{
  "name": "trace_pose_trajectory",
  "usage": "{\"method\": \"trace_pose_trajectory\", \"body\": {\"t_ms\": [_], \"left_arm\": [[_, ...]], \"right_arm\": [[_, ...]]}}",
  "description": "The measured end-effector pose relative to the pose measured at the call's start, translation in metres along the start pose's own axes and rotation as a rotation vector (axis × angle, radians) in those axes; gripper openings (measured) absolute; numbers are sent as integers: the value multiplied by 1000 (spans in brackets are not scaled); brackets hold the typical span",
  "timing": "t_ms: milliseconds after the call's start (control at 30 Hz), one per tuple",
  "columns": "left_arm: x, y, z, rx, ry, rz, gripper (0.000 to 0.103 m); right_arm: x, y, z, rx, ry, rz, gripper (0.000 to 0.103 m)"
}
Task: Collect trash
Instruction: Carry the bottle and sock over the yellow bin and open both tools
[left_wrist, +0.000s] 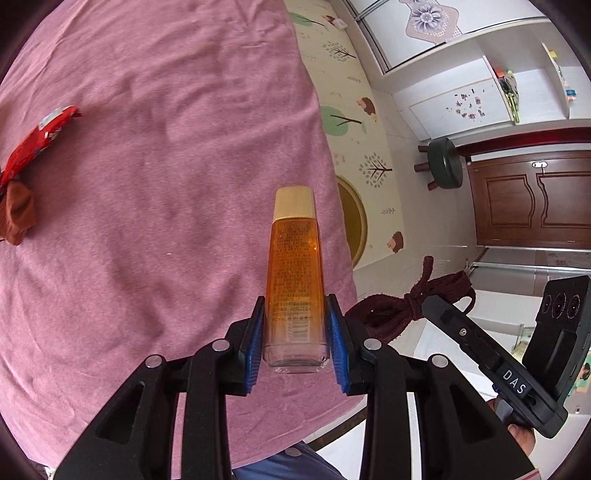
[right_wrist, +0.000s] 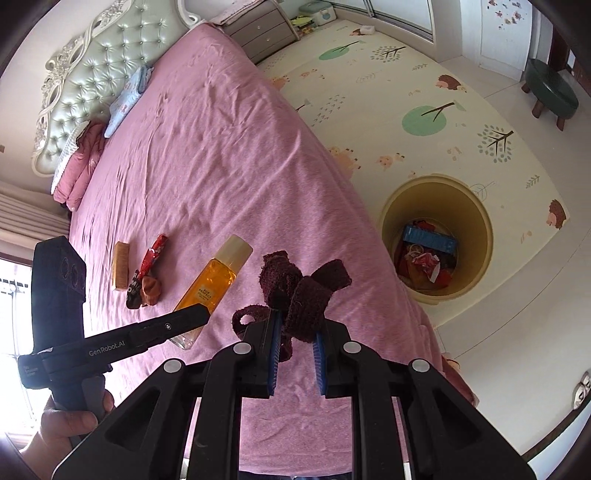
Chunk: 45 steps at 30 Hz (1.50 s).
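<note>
The left gripper (left_wrist: 295, 345) has its blue pads pressed against the base of the amber bottle (left_wrist: 294, 273), which lies near the edge of the pink bed (left_wrist: 147, 184); its lower end is hidden behind that tool in the right view; the right gripper (right_wrist: 297, 350) pinches a knotted maroon cloth (right_wrist: 303, 291), its tail dangling between the fingers; a red wrapper (right_wrist: 153, 253) and a brown scrap (right_wrist: 150, 290) lie nearby; the yellow bin (right_wrist: 480, 221) on the floor holds trash too jumbled to name.
</note>
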<state>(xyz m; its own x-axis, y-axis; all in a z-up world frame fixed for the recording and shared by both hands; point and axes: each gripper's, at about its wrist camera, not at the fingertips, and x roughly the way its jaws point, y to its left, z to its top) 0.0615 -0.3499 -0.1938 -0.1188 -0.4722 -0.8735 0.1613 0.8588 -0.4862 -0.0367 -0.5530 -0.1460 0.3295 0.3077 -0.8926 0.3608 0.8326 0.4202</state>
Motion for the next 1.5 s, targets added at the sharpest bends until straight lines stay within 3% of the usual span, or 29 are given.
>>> {"method": "trace_pose_trajectory", "body": {"t_ms": [500, 1233, 1300, 1333, 1367, 1500], "left_arm": [[79, -96, 36, 168, 107, 15, 32], [129, -178, 78, 325, 161, 49, 32], [128, -183, 83, 333, 166, 34, 41], [128, -185, 85, 331, 165, 24, 60], [126, -186, 87, 327, 156, 25, 73], [122, -191, 92, 348, 132, 48, 73]], "right_arm": [[-12, -90, 15, 148, -40, -39, 15], [-29, -163, 53, 259, -114, -106, 19], [-33, -170, 53, 288, -133, -111, 29], [-34, -173, 54, 301, -140, -107, 31], [-35, -175, 54, 309, -142, -106, 31], [-36, -178, 57, 317, -141, -108, 31]]}}
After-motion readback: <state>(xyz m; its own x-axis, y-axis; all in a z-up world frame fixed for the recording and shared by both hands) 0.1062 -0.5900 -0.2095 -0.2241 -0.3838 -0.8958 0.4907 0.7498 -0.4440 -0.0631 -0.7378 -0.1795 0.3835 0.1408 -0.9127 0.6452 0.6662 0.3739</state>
